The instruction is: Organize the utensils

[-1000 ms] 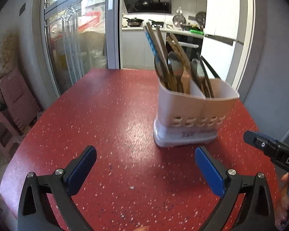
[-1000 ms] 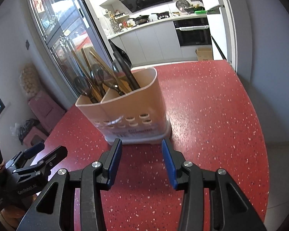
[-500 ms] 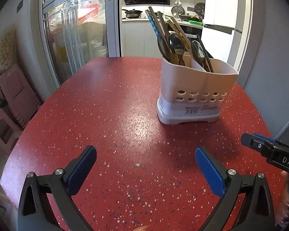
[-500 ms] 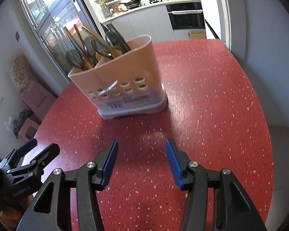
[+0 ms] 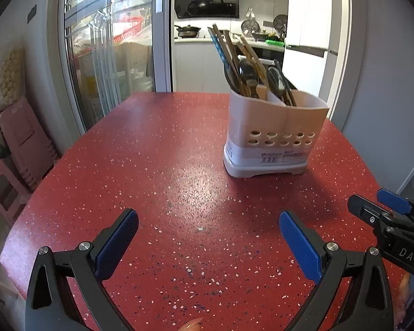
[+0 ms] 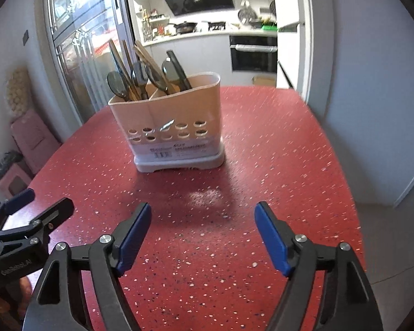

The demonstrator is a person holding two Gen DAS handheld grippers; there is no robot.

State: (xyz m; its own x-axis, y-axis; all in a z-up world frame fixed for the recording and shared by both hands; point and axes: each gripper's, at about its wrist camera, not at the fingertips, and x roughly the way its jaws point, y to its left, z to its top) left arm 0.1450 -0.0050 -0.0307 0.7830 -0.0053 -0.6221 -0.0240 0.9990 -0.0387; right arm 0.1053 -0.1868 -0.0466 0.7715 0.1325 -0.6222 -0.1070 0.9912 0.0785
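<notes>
Both pairs of blue-padded fingers are empty. The left gripper [image 5: 208,244] has its jaws spread wide with only bare table between them, and the right gripper [image 6: 202,238] is opening its jaws, also with nothing between the pads. Each hangs over the near part of the red speckled table [image 5: 157,149], pointing down and forward, with the other gripper's tip showing at the edge of its view.

Further out, well apart from both grippers, the white utensil holder [image 5: 273,135] stands upright on the table. Spoons [image 6: 139,78], wooden chopsticks [image 5: 229,52] and a dark-handled tool [image 6: 178,69] stand in its compartments, leaning toward the left. No loose utensil shows anywhere on the table in either view.

Judging by that, the sorting looks finished or nearly so: everything visible is already in the holder, and little seems left but to draw the grippers away.
</notes>
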